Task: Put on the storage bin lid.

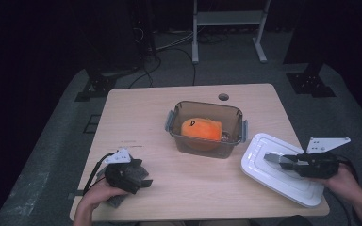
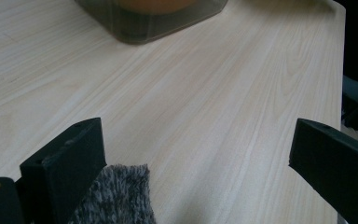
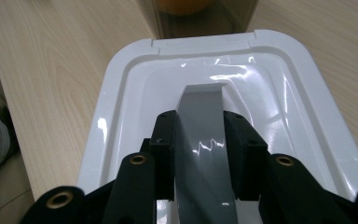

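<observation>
Pale wood tabletop (image 1: 136, 117) under dark room. Left tool (image 2: 196, 154) rests near front left corner, jaws wide apart, empty; its view reveals grey knit fabric (image 2: 116, 196) beside jaw. Centre: clear bin (image 1: 206, 128) holding orange plush (image 1: 201, 129). Right tool (image 3: 199, 154) clamps grey handle (image 3: 204, 140) of white lid (image 3: 121, 107), front right; high view shows lid tilted.

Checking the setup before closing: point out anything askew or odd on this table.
The white lid lies askew at the table's right front corner, one corner overhanging the edge. The right hand-held gripper grips its grey handle. The clear bin stands open with an orange object inside. Nothing looks spilled or damaged.
</observation>
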Demonstrator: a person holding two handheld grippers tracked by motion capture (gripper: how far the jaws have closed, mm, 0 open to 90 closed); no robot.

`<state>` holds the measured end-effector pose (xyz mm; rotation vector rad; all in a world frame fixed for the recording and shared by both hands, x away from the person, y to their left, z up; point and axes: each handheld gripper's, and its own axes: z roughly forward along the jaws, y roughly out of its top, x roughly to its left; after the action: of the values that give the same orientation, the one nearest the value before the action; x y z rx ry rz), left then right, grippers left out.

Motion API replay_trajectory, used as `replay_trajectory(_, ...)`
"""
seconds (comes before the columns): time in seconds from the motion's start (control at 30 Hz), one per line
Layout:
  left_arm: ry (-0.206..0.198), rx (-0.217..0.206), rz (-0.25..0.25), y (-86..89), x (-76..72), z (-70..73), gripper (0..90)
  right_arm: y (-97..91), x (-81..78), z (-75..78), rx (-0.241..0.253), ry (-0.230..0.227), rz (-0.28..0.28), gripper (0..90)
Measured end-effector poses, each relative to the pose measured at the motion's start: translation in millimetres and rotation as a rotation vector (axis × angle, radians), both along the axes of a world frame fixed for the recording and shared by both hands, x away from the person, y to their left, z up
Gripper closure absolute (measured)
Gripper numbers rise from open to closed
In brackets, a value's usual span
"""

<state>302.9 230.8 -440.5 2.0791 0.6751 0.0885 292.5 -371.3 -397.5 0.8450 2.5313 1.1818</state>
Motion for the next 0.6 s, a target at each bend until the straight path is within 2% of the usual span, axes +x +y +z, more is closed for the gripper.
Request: replay_trajectory(0.6, 0.003, 0.006, -0.003, 0.2, 0.2, -0.8, 2.7, -2.8, -3.7, 30.5, -0.013, -0.024, 0.031, 65.7)
